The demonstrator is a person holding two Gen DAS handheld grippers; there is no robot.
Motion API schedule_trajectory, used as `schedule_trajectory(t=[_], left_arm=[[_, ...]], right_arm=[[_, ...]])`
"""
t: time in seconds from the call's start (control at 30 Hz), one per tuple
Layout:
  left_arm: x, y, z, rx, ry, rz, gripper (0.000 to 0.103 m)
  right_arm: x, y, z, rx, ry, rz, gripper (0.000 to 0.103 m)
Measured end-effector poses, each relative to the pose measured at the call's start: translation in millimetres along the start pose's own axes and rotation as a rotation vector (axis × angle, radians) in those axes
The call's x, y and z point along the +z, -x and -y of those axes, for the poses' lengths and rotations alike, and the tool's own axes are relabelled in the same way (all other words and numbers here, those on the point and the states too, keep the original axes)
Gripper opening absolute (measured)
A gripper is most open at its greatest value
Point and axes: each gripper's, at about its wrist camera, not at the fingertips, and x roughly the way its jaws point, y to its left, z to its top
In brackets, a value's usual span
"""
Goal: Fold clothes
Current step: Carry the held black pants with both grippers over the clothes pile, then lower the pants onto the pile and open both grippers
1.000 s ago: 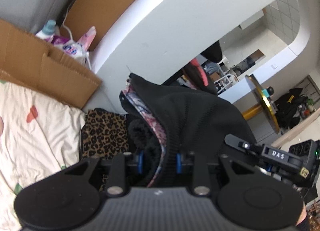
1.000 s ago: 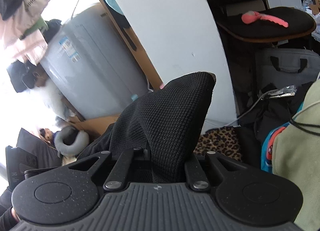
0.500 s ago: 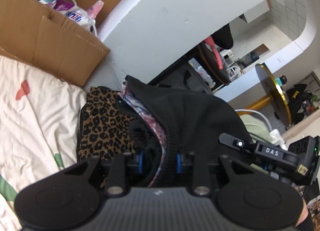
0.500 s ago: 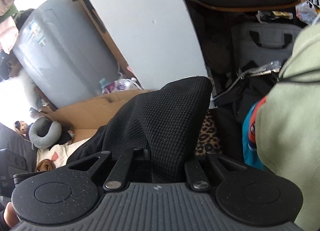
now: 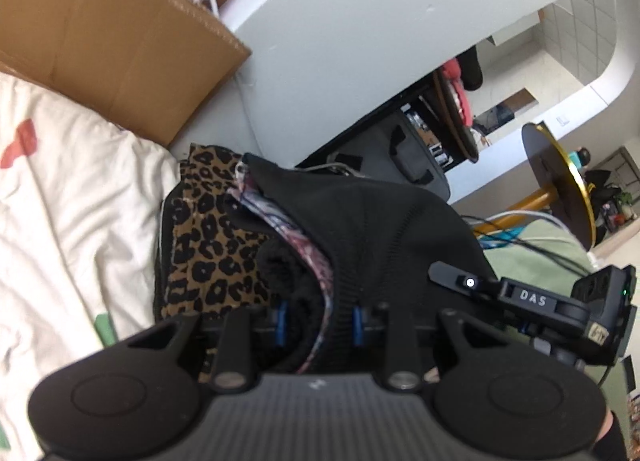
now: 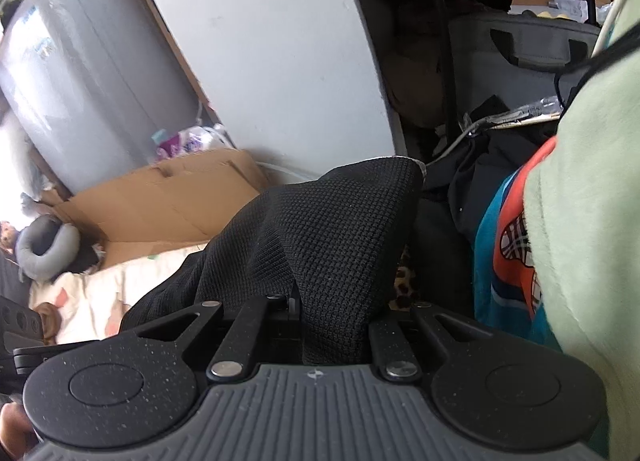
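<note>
**Black knit garment pinched in both grippers above the bedding**

A black knit garment (image 5: 384, 229) is held up off the surface, its waffle-textured cloth (image 6: 320, 237) bunched and draped forward. A pink-patterned lining (image 5: 296, 237) is exposed at one folded edge. The left gripper (image 5: 319, 321) is closed on this edge, cloth filling the gap between its blue-padded fingers. The right gripper (image 6: 316, 313) is likewise clamped on a fold of the same garment, its fingers hidden under the fabric. A leopard-print cloth (image 5: 208, 245) is seen just beyond, beside a cream sheet (image 5: 72, 201) with coloured patches. A cardboard box (image 5: 120, 45) stands behind, against a white wall (image 6: 272, 49). A pale green fabric (image 6: 588, 197) is seen at the right.
</note>
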Motion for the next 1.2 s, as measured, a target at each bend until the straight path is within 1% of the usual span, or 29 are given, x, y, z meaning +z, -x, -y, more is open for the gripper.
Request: schedule_trajectory(t=[0.2, 0.37, 0.53, 0.73, 0.8, 0.87, 1.0, 1.03, 1.07, 1.13, 1.2], left_arm=[[2, -30, -22, -0.013, -0.004, -0.012, 0.031], [10, -41, -33, -0.025, -0.016, 0.0, 0.031], [22, -55, -41, -0.011, -0.032, 0.006, 0.031], [33, -73, -52, 0.003, -0.034, -0.017, 0.031], [35, -78, -56, 0.017, -0.023, -0.021, 0.031], [36, -82, -61, 0.029, -0.007, -0.027, 0.031], [40, -88, -65, 0.052, -0.004, -0.038, 0.031], [41, -89, -65, 0.056, -0.005, -0.041, 0.031], [42, -90, -66, 0.059, -0.006, -0.044, 0.031], [44, -93, -67, 0.063, -0.005, -0.049, 0.031], [45, -95, -70, 0.066, 0.002, -0.056, 0.031]], right_arm=[[-6, -31, 17, -0.019, -0.017, 0.009, 0.008], [-8, -51, 30, -0.02, -0.052, 0.027, 0.009], [-8, -72, 40, -0.022, -0.066, 0.044, 0.009], [-3, -96, 53, -0.025, -0.071, 0.045, 0.01], [-1, -104, 56, -0.039, -0.075, 0.041, 0.014], [3, -111, 62, -0.054, -0.09, 0.038, 0.023], [11, -130, 70, -0.06, -0.105, 0.003, 0.027], [13, -135, 70, -0.07, -0.103, -0.007, 0.029], [15, -139, 70, -0.079, -0.1, -0.017, 0.038], [21, -146, 73, -0.082, -0.12, -0.025, 0.043], [26, -151, 78, -0.08, -0.146, -0.036, 0.044]])
